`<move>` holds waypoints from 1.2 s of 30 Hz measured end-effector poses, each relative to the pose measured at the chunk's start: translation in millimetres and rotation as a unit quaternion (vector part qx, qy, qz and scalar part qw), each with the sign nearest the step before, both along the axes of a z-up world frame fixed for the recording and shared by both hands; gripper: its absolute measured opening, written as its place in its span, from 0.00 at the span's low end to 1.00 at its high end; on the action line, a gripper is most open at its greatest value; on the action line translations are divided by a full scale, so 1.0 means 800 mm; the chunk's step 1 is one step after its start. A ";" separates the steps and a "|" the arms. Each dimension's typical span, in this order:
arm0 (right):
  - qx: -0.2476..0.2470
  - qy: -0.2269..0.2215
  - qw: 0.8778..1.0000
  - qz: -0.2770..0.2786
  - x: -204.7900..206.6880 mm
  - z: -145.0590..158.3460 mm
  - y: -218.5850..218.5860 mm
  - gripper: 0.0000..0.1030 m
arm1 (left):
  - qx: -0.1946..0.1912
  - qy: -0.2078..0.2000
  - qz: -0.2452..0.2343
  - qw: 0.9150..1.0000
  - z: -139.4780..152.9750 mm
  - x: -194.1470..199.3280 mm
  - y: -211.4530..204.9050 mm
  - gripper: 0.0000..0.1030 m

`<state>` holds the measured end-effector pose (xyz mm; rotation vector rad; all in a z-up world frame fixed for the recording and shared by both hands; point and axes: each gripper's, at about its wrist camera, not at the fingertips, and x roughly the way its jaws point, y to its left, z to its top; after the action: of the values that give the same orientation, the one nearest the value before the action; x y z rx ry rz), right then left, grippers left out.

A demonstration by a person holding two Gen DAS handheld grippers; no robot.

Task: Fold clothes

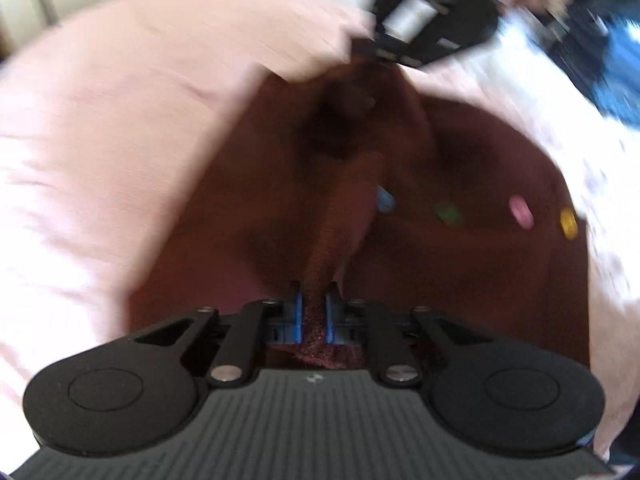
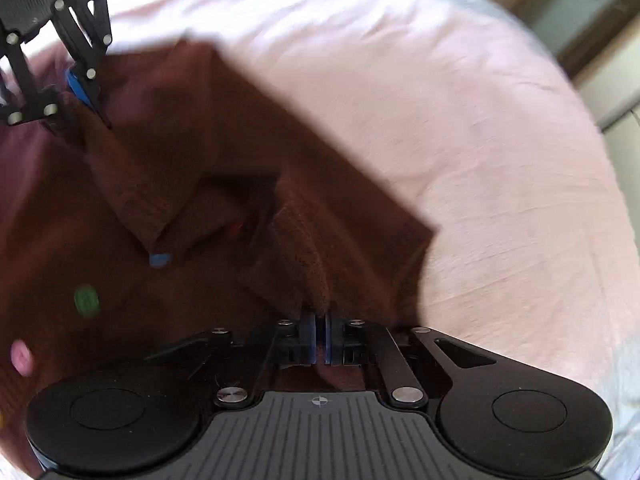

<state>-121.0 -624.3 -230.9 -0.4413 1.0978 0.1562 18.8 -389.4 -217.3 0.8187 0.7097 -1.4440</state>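
The left gripper (image 1: 314, 314) has its fingers (image 1: 297, 312) clamped on a raised fold of the maroon garment (image 1: 460, 280), which lies spread on a pink bedsheet (image 1: 100, 140) and carries coloured buttons (image 1: 520, 210). The right gripper (image 2: 320, 334) likewise pinches a ridge of the same cloth.

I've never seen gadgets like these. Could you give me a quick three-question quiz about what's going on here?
1. True or false: both tongs, left and right, are clamped on the dark maroon knitted garment.
2. What does the garment lie on? A) pale pink bedsheet B) wooden floor C) glass table
3. Fill in: the four small coloured patches on the garment are blue, ____, pink and yellow.

Key: 1 true; 2 A; 3 green.
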 end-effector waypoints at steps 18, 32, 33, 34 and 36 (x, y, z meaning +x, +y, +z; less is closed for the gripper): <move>0.139 -0.104 0.944 -0.282 -0.008 0.081 -0.060 0.66 | -0.006 0.077 0.221 0.972 0.027 0.125 0.085 0.61; 0.186 0.035 0.921 -0.340 -0.238 0.012 0.087 0.66 | 0.107 0.140 0.043 0.983 -0.021 -0.142 0.208 0.63; 0.181 0.033 0.921 -0.343 -0.243 0.011 0.095 0.66 | 0.103 0.115 0.024 0.988 -0.020 -0.152 0.211 0.63; 0.177 0.030 0.921 -0.347 -0.248 0.010 0.103 0.66 | 0.090 0.081 -0.009 0.993 -0.016 -0.165 0.213 0.63; 0.171 0.016 0.916 -0.362 -0.254 0.015 0.118 0.66 | 0.055 0.016 -0.118 0.991 -0.010 -0.189 0.220 0.63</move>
<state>-324.4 -530.2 -218.9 0.2976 1.1726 -0.2988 -132.3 -213.6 -225.5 0.9930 0.7416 -1.6441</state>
